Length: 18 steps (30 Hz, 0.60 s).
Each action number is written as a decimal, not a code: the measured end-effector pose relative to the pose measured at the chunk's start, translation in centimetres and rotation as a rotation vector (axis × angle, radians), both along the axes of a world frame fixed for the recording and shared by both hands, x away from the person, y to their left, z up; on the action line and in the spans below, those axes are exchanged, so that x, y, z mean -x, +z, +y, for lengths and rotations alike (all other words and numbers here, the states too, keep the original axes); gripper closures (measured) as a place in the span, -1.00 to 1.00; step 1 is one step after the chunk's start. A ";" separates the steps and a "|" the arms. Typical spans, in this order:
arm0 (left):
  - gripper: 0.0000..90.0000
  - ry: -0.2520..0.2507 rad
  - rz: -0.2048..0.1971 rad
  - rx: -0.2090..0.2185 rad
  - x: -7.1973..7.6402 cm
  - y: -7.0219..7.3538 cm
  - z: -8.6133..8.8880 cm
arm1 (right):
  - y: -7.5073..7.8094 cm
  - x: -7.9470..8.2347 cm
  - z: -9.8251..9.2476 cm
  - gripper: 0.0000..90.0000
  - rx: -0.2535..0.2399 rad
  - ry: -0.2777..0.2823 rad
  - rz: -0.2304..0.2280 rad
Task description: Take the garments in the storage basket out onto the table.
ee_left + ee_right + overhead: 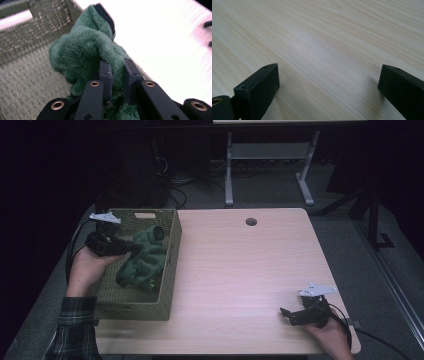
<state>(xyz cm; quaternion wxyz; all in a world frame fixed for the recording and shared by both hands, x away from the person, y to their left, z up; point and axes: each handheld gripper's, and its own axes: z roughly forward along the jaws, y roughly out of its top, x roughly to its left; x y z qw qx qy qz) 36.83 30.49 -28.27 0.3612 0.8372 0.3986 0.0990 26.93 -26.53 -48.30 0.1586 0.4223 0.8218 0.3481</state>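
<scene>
— Dark floor and metal frame legs stand behind the pale wooden desk (240,270). What is on the desk itself?

— I count one woven basket (172,270) at the left side, and one green fleece cloth (142,260) inside it. The rest of the wood is bare, except one round cable hole (251,222) near the far edge.

— Who holds the cloth?

— The left gripper (131,246) does. In the left gripper view its jaws are clenched on a fold of the cloth (85,50), the pads (106,75) pressing the fleece from both sides. One end of the cloth stands up near the basket wall (45,22), and the other part hangs down toward the basket floor. I judge that it is pinched at a fold so the whole piece comes up together, out of the basket.

— And the other hand?

— The right gripper (290,315) rests low at the near right corner of the desk, well apart from the basket. Its two jaws are spread wide with only wood between them (327,82). I think it waits there to receive or spread the cloth.
</scene>
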 end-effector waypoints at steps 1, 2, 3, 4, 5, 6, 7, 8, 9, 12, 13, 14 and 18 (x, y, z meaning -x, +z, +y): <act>0.76 -0.005 -0.006 0.007 0.0 0.4 -0.1 | 0.0 0.0 0.0 -0.93 0.000 0.000 -0.001; 0.76 -0.010 -0.012 0.017 0.1 0.8 -0.2 | 0.0 0.0 0.0 -0.93 0.000 0.000 0.000; 0.76 -0.018 -0.018 0.025 0.1 1.1 -0.2 | 0.0 0.0 0.0 -0.93 0.000 0.000 -0.001; 0.76 -0.018 -0.018 0.025 0.1 1.1 -0.2 | 0.0 0.0 0.0 -0.93 0.000 0.000 0.000; 0.76 -0.021 -0.021 0.033 0.1 1.5 -0.3 | 0.0 0.0 0.0 -0.93 0.000 0.000 0.000; 0.76 -0.027 -0.030 0.036 0.2 1.9 -0.4 | 0.0 0.0 0.0 -0.93 0.000 0.000 0.000; 0.76 -0.027 -0.040 0.045 0.2 2.5 -0.7 | 0.0 0.0 0.0 -0.93 0.000 0.000 -0.001; 0.77 -0.028 -0.047 0.046 0.3 2.8 -0.8 | 0.0 0.0 0.0 -0.93 -0.001 -0.001 0.000; 0.77 -0.031 -0.053 0.045 0.3 3.1 -0.9 | 0.0 0.0 0.0 -0.93 -0.001 0.000 0.000; 0.77 -0.037 -0.072 0.056 0.5 3.9 -1.2 | 0.0 0.0 0.0 -0.93 -0.001 -0.001 0.000; 0.77 -0.037 -0.072 0.056 0.5 3.9 -1.2 | 0.0 0.0 0.0 -0.93 -0.001 -0.001 0.000; 0.76 -0.040 -0.085 0.061 0.6 4.4 -1.4 | 0.0 0.0 0.0 -0.93 0.000 0.000 0.000; 0.77 -0.047 -0.097 0.067 0.7 4.9 -1.8 | 0.0 0.0 0.0 -0.93 0.000 0.000 -0.001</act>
